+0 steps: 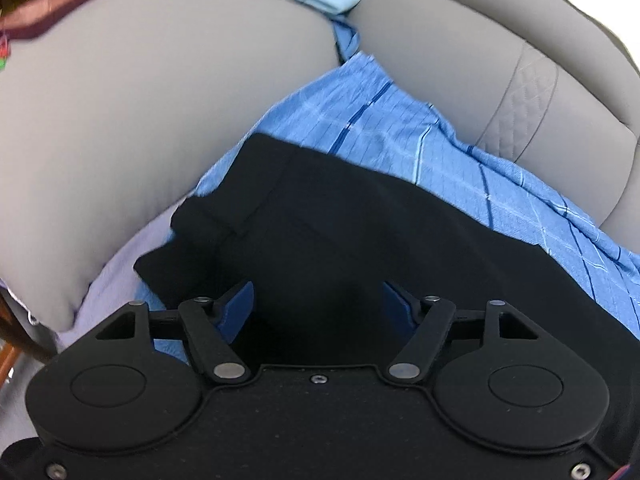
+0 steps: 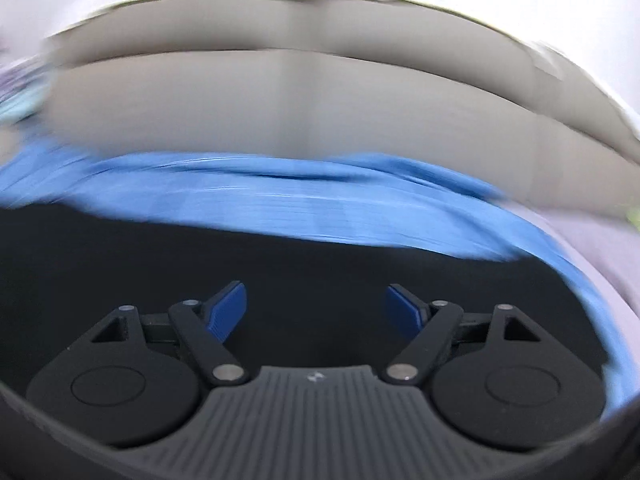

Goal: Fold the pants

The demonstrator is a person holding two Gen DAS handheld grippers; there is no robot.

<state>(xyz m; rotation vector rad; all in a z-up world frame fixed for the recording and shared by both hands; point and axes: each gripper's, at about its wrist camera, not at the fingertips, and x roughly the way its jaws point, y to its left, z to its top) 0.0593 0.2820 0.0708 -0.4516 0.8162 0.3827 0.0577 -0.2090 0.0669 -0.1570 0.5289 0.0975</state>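
Where grey sofa cushions (image 1: 140, 92) meet, blue checked sheet (image 1: 400, 128)

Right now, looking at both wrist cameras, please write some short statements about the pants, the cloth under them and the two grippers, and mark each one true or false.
1. The black pants lie on a blue checked cloth. True.
2. The left gripper is shut on the pants. False: its jaws stand apart, with the pants lying beneath and nothing pinched.
3. The right gripper is open. True.
4. The cushions behind the cloth are red. False: they are grey-beige.
5. The right wrist view is sharp. False: it is smeared by motion blur.
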